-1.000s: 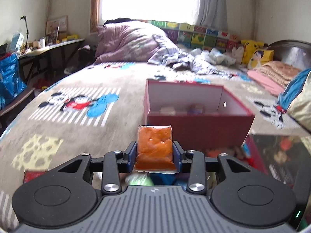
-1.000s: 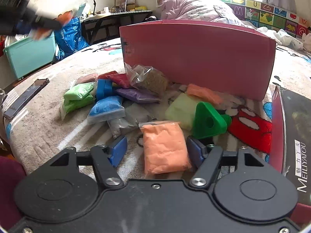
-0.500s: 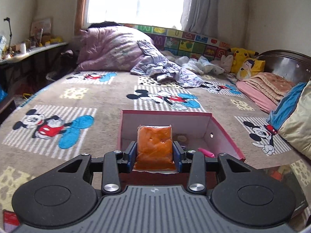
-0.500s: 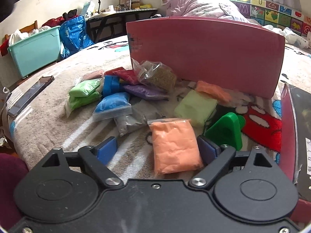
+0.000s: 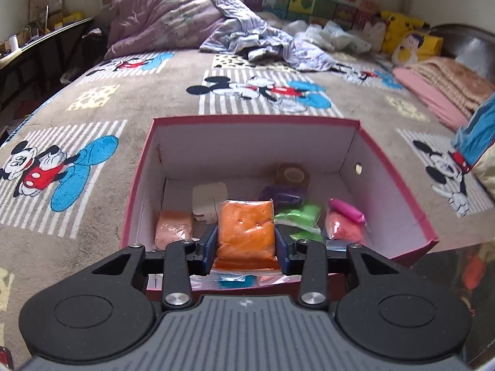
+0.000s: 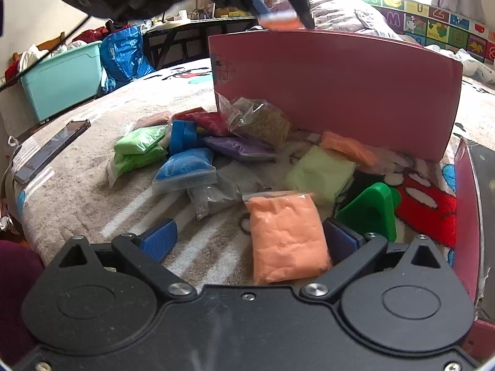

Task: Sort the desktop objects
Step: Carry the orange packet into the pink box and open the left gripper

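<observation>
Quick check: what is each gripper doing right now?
Left gripper: shut on the orange bag, above the red box.
Right gripper: jaws opening, peach bag between them, not gripped.

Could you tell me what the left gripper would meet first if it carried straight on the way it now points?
Probably the packets on the floor of the red box: the left gripper, shut on the orange packet, points into it.

A bright orange bag is held upright over the open red box. A soft peach bag lies flat near, on the blanket.
</observation>
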### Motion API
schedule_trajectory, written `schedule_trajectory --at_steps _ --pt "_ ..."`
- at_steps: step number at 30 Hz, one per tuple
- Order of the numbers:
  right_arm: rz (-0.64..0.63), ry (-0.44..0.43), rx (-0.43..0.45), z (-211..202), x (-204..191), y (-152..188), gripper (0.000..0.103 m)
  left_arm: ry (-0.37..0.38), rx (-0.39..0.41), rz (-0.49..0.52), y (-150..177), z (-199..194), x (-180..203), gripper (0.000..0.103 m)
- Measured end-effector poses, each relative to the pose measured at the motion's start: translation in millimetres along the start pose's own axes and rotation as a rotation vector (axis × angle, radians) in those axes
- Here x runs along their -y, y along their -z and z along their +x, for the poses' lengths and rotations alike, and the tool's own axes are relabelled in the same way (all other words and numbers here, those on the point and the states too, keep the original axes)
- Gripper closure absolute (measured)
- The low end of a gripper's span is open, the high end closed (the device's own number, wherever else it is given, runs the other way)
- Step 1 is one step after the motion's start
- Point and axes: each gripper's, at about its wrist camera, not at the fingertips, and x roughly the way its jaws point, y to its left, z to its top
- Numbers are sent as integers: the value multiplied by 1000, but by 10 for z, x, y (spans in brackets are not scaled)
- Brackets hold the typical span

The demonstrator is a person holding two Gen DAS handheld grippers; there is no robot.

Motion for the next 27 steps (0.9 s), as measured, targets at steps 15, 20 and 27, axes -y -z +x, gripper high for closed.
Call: schedule_trajectory --at_steps 15,20,27 --pt "31 -17 12 -3 47 -12 1 -124 -115 61 -78 410 32 66" --pt "29 -15 12 7 35 -7 1 -134 -125 37 -97 475 -9 66" --pt "33 -18 12 10 30 -13 1 -116 -151 -42 -60 581 -105 54"
